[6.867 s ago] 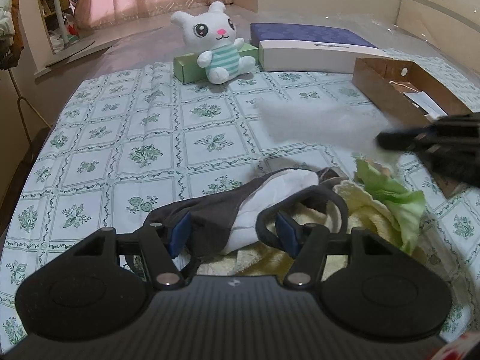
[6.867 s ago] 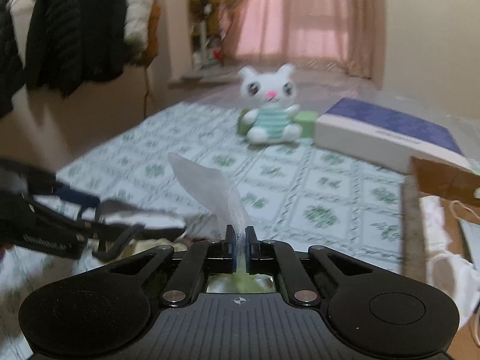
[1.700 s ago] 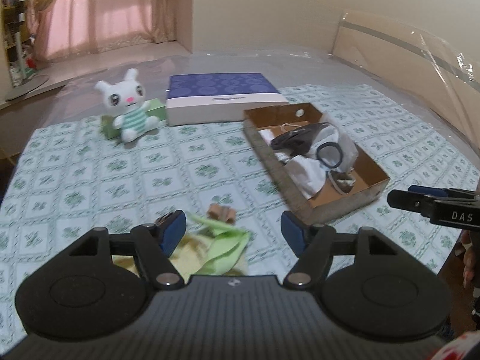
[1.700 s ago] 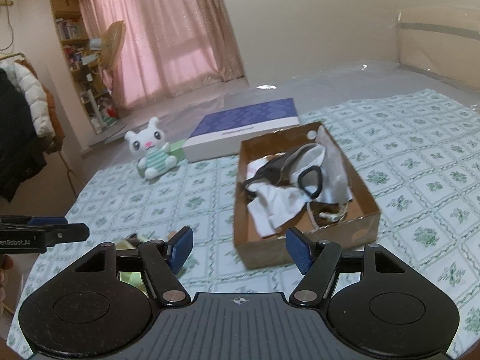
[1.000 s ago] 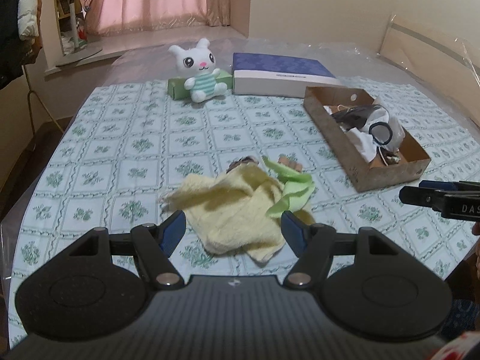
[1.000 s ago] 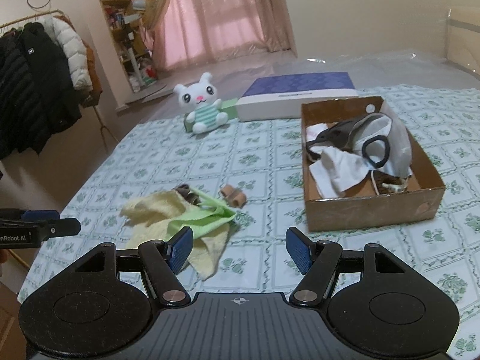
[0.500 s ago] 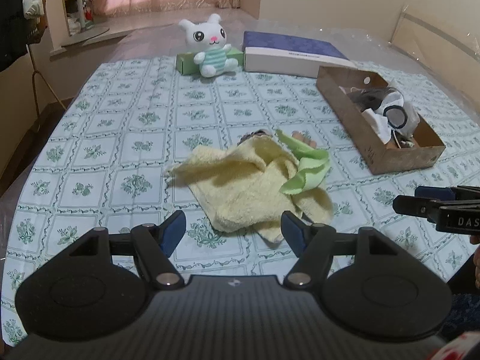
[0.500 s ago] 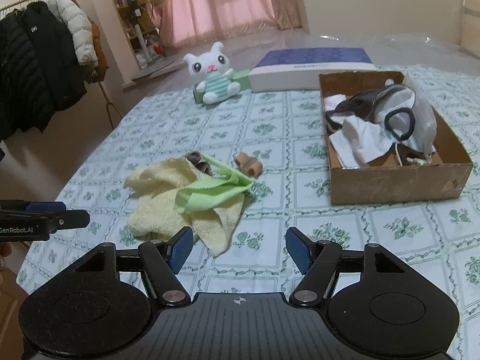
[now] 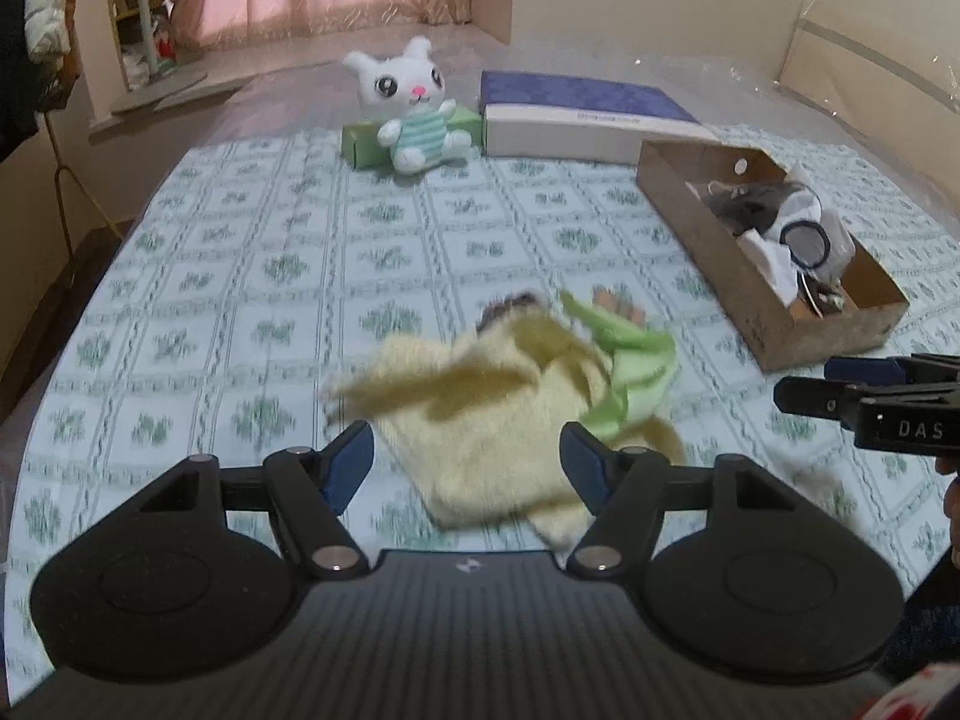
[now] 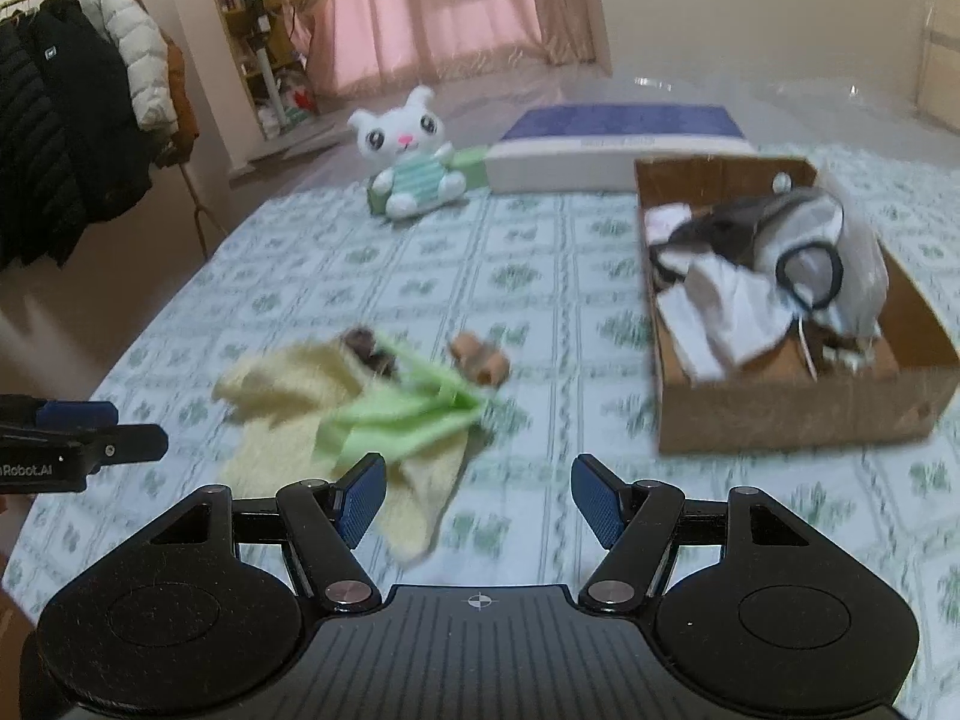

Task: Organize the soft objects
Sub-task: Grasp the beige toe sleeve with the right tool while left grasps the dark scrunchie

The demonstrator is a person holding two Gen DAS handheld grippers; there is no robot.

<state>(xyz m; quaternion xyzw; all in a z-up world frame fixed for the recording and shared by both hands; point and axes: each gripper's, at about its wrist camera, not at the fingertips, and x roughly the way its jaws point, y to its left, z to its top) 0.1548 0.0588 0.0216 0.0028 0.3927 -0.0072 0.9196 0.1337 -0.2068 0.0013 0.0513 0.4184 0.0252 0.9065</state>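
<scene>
A crumpled yellow towel [image 9: 498, 438] [image 10: 288, 408] lies on the patterned sheet with a light green cloth [image 9: 630, 372] [image 10: 396, 414] draped over its right side. A small dark item [image 10: 369, 348] and a small brown item [image 10: 480, 363] lie just behind them. My left gripper [image 9: 468, 468] hangs open just above the towel's near edge. My right gripper [image 10: 477, 498] is open over the sheet right of the towel, its left finger [image 10: 360, 498] in front of the towel's corner. A cardboard box [image 10: 798, 414] [image 9: 774, 324] at the right holds dark and white garments.
A white plush rabbit [image 9: 408, 108] leans on a green box [image 9: 360, 144] at the far side, beside a flat blue-and-white box [image 9: 588, 114]. Coats hang on a rack [image 10: 78, 120] at the left. Pink curtains are behind.
Both grippers have come down and closer to the towel pile, which now looks larger and nearer in both views. Neither gripper's jaws have visibly moved.
</scene>
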